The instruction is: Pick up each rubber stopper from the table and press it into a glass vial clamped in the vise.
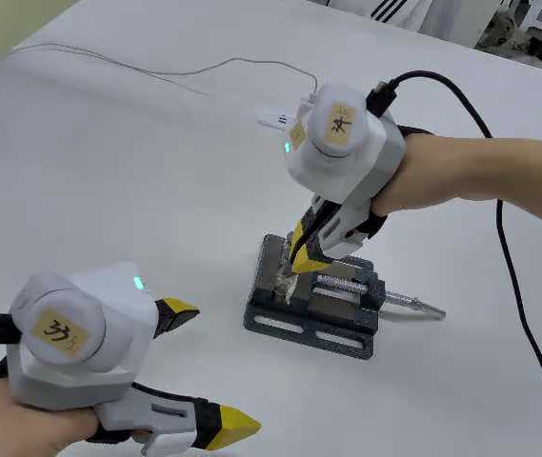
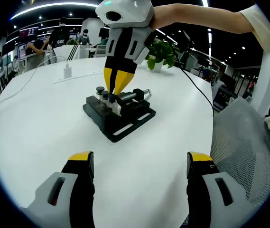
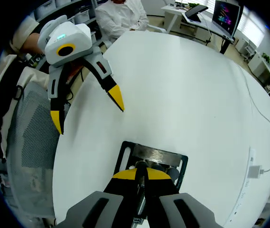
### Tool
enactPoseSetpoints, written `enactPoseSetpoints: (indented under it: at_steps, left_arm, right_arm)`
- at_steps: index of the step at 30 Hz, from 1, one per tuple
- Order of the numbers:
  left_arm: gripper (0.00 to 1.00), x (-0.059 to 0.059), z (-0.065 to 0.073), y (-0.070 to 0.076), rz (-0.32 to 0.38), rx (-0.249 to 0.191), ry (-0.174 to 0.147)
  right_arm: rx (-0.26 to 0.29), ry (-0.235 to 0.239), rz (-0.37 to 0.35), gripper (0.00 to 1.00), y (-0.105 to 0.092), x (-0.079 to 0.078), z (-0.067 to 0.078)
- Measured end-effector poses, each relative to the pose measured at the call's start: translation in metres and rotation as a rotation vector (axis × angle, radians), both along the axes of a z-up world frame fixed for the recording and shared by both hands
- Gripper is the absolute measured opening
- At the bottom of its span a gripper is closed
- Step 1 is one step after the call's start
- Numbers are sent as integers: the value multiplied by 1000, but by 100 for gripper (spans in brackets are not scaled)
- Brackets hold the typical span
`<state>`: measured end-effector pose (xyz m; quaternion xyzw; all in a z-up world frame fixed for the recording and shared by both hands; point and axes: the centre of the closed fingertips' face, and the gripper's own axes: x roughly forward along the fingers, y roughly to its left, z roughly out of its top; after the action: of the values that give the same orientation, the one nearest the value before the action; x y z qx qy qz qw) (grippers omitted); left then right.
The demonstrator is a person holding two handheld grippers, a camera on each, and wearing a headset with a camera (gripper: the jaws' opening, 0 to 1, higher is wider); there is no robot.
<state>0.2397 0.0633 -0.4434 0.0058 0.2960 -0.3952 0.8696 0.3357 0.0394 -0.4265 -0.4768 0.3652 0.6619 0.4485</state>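
The left gripper (image 1: 209, 367) has a tan sticker (image 1: 59, 331) on top with a hand-written mark that looks like "33", and the right gripper (image 1: 301, 259) has a second sticker (image 1: 339, 124) whose mark is too messy to read.

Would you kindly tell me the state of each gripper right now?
Left gripper: open, empty.
Right gripper: shut, over the dark metal vise; contents cannot be told.

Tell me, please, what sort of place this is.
Likely an open-plan office or lab: a big white table carrying a vise, a lit monitor beyond it, and a mesh office chair.
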Motion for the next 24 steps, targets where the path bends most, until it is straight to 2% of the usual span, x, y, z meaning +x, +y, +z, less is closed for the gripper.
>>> enactPoseSetpoints:
  at_steps: [9, 16, 24]
  left_arm:
    - [78, 0, -2, -2, -4, -4, 2]
    - [78, -1, -5, -3, -1, -9, 8]
    - [78, -1, -6, -6, -17, -7, 16]
  right_arm:
    - [-20, -1, 11, 0, 2, -1, 1]
    - [-53, -1, -11, 0, 2, -3, 1]
    - [-58, 10, -26, 0, 2, -7, 0]
